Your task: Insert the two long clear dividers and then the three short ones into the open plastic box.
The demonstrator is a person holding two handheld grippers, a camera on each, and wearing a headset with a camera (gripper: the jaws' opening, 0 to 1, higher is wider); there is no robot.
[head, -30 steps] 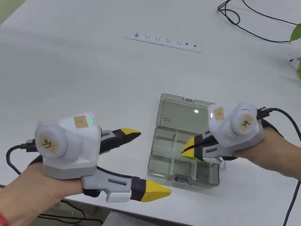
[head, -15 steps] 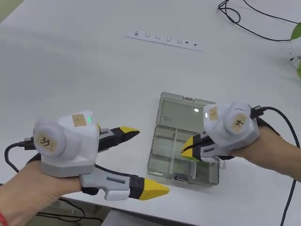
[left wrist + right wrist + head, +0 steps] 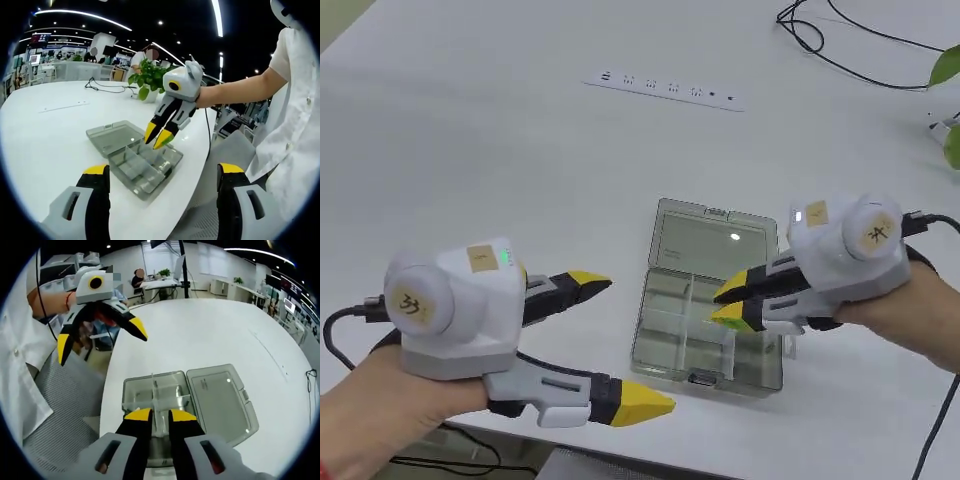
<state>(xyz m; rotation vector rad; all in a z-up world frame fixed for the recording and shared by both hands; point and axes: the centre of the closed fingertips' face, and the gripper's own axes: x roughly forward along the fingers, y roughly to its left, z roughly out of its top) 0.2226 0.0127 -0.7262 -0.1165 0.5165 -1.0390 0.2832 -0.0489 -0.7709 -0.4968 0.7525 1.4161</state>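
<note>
Bench edge nearest, and just above it the left gripper [image 3: 635, 344], white-bodied with yellow-tipped jaws, spread wide and pinching nothing. Parked short of the box, most likely to leave room while staying ready to steady it.

Next out, the shallow clear-grey plastic box [image 3: 705, 240], lid laid flat open on the far side and tray toward the person. Set close to the front of the white workbench [image 3: 470, 130], probably for easy reach. Clear dividers [image 3: 689, 297] already upright in the tray, splitting it into compartments; exact count hard to tell.

Directly over the tray's right part, the right gripper [image 3: 718, 306], same white and yellow, pointing leftward across it with jaws drawn almost together, a sliver of gap left. Something clear in line with that gap in the right gripper view; cannot tell whether pinched or merely a seated divider below. Judged as mid-insertion or a check of seating.

Farther back, a flat white power strip [image 3: 665, 88]; beyond that, black cables [image 3: 820, 40] and green leaves [image 3: 948, 68].
</note>
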